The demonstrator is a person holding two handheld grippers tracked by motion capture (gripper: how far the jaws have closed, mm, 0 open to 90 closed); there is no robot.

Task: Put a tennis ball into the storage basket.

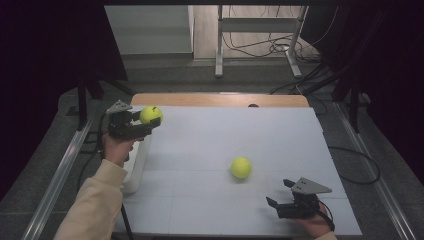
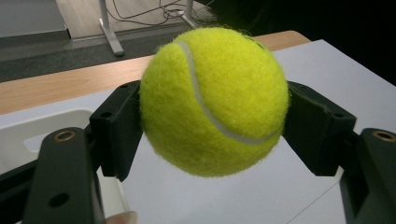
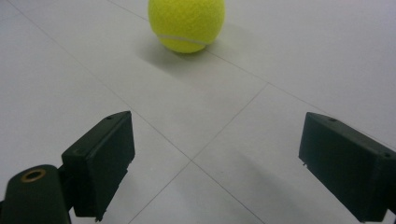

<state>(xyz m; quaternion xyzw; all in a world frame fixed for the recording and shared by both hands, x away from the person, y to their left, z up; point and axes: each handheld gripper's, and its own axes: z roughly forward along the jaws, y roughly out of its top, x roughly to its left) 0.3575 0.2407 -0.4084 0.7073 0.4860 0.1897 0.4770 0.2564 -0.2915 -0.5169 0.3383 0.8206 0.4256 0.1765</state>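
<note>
The left gripper (image 1: 142, 124) is up near the far left side of the table (image 1: 210, 215). Its two black jaws squeeze a yellow ball (image 1: 150, 114) from both sides, so the ball is held tight and is off the table. In the left gripper view the held ball (image 2: 214, 100) looks big and fuzzy, with a white curved line on it, and one black jaw presses on each side of it. Under the ball there is a white tray (image 2: 28, 140) with a raised rim at the left edge of the table. In the high view the tray (image 1: 136, 167) is long and thin and sits just below the left gripper. A hand holds the gripper from below, and a sleeve (image 1: 95, 205) in a cream color comes in from the bottom. The right gripper (image 1: 280, 196) is low, near the front right side of the table. Its jaws are wide apart and nothing is between them. A second ball (image 1: 241, 167) lies on the white table, near the middle and a bit to the right. It is near the right gripper but does not touch it. In the right gripper view this second ball (image 3: 186, 23) sits on the table ahead of the open jaws, apart from them. Thin lines cross the white table top. A strip of wood (image 1: 215, 99) shows along the far edge of the table.
</note>
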